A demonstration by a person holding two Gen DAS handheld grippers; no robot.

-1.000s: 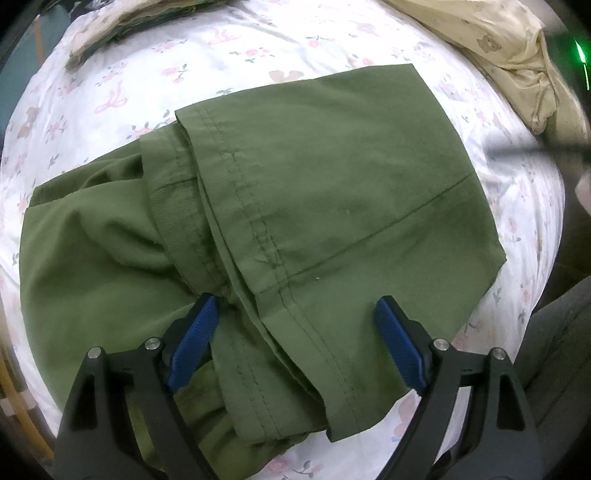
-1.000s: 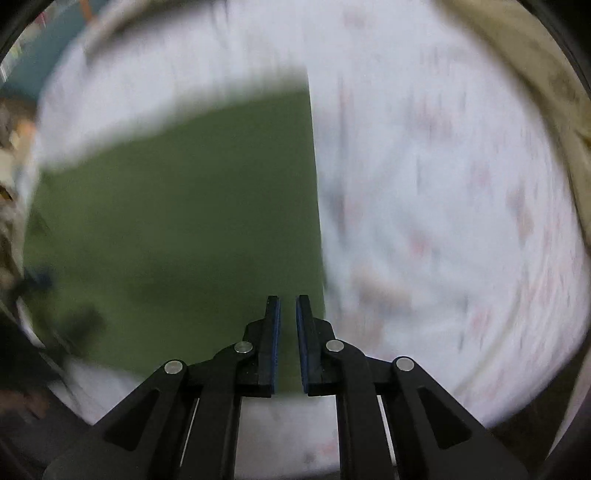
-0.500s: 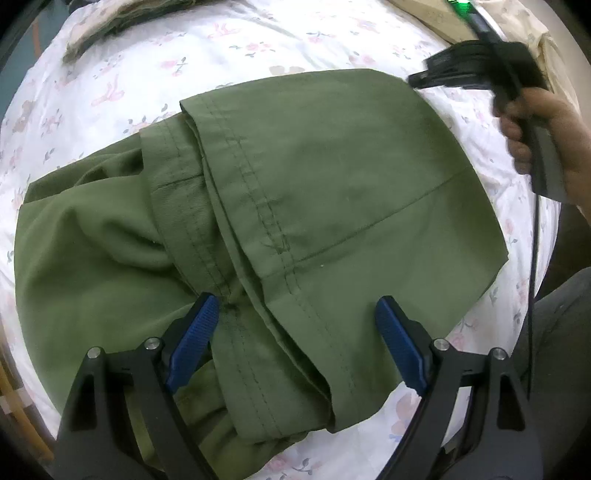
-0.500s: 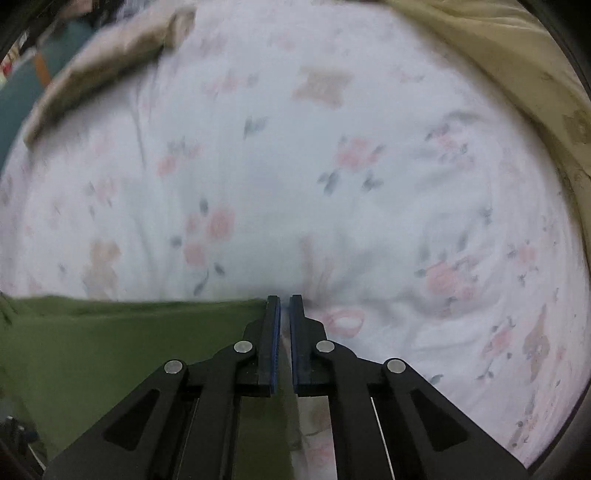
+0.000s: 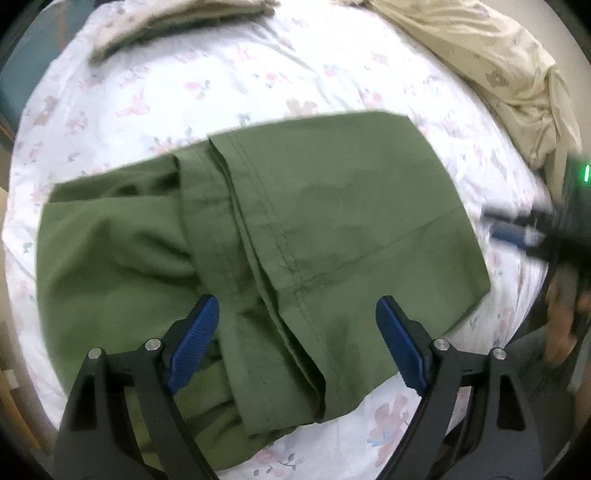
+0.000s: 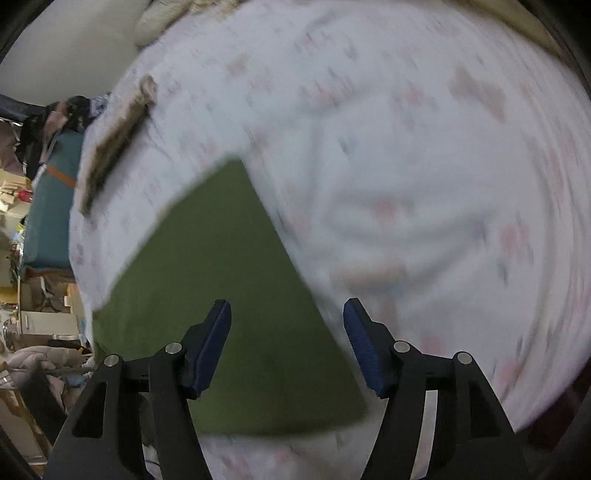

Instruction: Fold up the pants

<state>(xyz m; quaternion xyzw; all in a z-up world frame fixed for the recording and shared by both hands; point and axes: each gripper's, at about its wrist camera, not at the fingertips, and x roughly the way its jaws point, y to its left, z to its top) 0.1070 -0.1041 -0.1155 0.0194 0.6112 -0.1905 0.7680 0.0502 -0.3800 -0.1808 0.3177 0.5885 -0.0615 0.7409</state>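
The green pants (image 5: 295,236) lie folded over on the floral bed sheet (image 5: 221,85), with the stitched seam running down the middle and bunched cloth at the left. My left gripper (image 5: 297,343) is open and empty above the near part of the pants. My right gripper (image 6: 286,343) is open and empty, above the flat right end of the pants (image 6: 229,288). The right gripper also shows, blurred, at the right edge of the left wrist view (image 5: 517,232).
A beige pillow or blanket with bear prints (image 5: 491,70) lies at the back right of the bed. A folded brownish cloth (image 5: 177,26) lies at the back left, also in the right wrist view (image 6: 118,140). Room clutter (image 6: 33,295) stands left of the bed.
My right gripper has opened and swung back from the far corner of the pants toward their near right edge. My left gripper stays open and has pulled back a little.
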